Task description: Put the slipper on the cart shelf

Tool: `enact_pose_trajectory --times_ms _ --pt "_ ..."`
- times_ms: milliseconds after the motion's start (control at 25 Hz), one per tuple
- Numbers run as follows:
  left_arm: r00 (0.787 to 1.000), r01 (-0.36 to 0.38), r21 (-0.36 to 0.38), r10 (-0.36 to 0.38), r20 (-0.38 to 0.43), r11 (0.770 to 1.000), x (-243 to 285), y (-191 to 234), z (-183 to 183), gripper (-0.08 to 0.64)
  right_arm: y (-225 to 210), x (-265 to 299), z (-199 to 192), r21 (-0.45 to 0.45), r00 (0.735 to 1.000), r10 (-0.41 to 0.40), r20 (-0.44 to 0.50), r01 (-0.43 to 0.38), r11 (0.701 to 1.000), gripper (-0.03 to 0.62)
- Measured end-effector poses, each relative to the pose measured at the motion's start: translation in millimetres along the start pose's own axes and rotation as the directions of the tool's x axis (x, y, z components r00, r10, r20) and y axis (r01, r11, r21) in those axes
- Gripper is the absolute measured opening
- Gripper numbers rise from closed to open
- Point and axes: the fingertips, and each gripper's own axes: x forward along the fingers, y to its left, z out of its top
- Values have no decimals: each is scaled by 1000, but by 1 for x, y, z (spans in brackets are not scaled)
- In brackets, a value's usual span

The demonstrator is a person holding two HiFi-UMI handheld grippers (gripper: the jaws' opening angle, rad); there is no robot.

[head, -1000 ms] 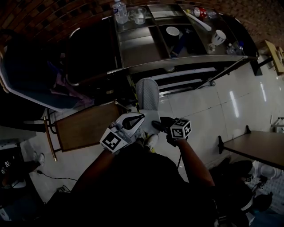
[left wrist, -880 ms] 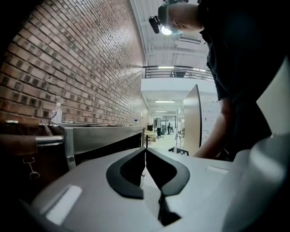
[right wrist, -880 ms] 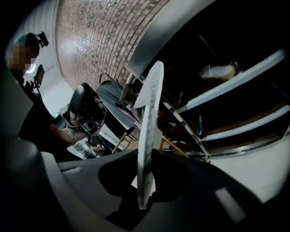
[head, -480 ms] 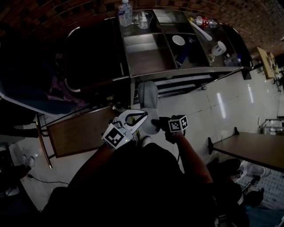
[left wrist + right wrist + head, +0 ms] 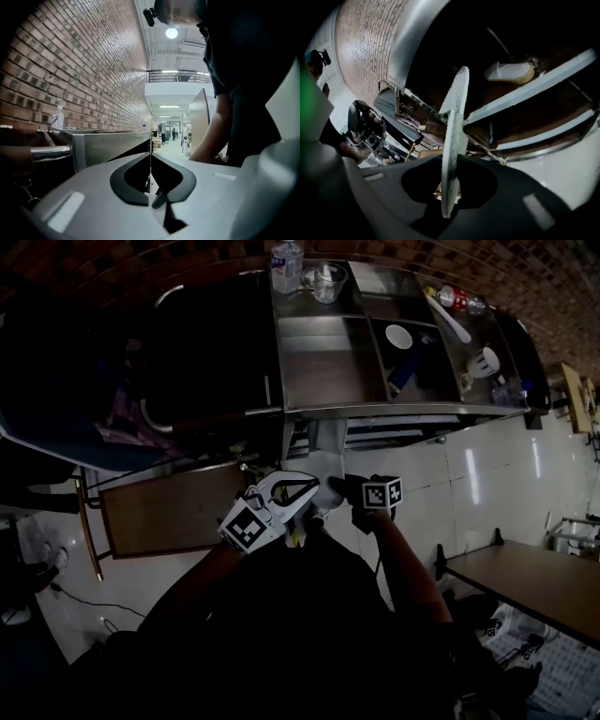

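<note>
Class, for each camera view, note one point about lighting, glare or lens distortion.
Head view: dim overall, cart edges bowed by the wide lens, light streaks glaring on the floor tiles. Left gripper view: ceiling lamp flares, person backlit and nearly black. Right gripper view: pale slipper stands out against the cart's dark shelves; corners vignetted.

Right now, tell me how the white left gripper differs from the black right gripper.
The white left gripper has a pale body, the black right gripper a dark one. The left gripper's jaws are shut on nothing; the right gripper's clamp the flat pale grey slipper edge-on. Both carry a marker cube.
</note>
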Motion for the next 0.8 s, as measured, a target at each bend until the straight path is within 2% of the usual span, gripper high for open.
enact_pose_trajectory --times_ms 200,480,600,720,800 --pt "998 -47 53 50 -44 997 22 9 2 8 -22 10 33 -34 999 43 -3 -43 998 67" --pt "986 -154 12 154 -57 988 43 35 -1 8 -45 24 105 -135 988 88 123 -71 988 67" --pt "980 -186 0 185 -69 983 46 41 -6 8 -56 34 124 -197 987 63 151 -32 980 67" --pt "975 -208 -39 204 -88 977 48 43 -13 8 -61 36 144 -306 974 14 225 57 950 67" --pt "972 -218 -51 213 -99 975 49 43 -16 8 -62 38 156 -333 965 4 263 87 939 67"
